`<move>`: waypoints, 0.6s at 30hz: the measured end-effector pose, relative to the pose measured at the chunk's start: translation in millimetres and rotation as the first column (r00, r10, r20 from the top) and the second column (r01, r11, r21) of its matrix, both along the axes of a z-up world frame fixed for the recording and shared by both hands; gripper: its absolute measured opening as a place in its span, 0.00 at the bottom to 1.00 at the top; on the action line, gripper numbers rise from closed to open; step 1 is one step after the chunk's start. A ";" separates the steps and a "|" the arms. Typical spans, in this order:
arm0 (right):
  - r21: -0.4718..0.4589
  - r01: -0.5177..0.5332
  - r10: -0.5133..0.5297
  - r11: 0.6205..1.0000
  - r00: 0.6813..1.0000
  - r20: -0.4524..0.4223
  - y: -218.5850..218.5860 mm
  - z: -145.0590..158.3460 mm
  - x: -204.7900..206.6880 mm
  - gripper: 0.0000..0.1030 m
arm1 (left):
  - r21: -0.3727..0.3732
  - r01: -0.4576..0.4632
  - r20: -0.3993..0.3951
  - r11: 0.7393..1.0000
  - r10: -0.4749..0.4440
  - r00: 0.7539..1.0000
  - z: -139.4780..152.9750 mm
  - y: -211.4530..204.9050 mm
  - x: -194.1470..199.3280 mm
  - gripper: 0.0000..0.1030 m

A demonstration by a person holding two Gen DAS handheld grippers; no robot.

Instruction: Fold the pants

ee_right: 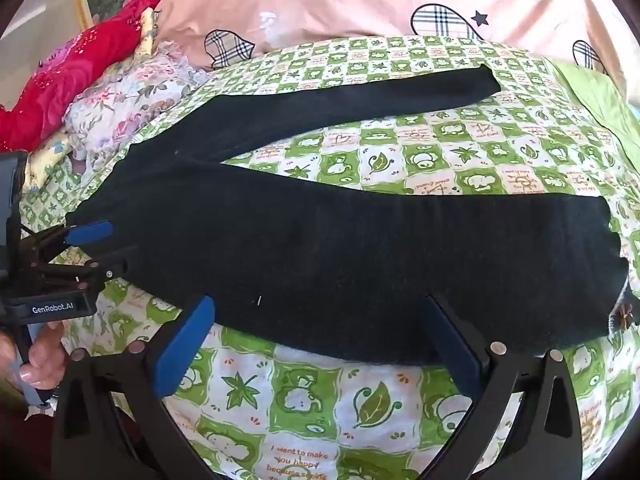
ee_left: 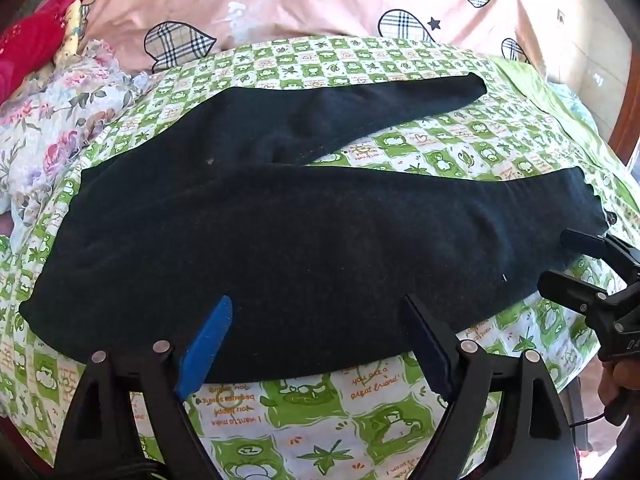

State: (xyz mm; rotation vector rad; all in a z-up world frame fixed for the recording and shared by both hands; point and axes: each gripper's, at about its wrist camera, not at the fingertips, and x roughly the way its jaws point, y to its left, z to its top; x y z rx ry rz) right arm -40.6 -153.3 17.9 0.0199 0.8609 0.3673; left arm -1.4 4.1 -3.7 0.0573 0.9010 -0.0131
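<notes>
Pants [ee_left: 280, 232], black, lie flat on the green-checked bed [ee_left: 460, 148], legs splayed apart. Left gripper [ee_left: 316, 304] and right gripper [ee_right: 316, 306] hover at the near edge, fingers spread wide, holding nothing.

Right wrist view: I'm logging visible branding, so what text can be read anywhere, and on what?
"GenRobot.AI": on the left gripper body.
"I want to make you happy": on the green bedsheet.
Other sheet lettering: too small or warped to read.
Black pants: no text.
</notes>
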 end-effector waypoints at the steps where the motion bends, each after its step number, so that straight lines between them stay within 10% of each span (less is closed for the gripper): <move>1: 0.004 -0.006 0.006 1.000 1.000 0.003 -2.2 1.0 0.5 1.00 | -0.001 0.001 -0.001 1.000 -0.001 1.000 0.1 -0.3 0.3 0.84; 18: -0.001 -0.017 0.017 1.000 1.000 0.014 10.3 2.2 -1.6 1.00 | -0.004 -0.008 0.009 1.000 0.008 1.000 1.6 4.7 -2.5 0.84</move>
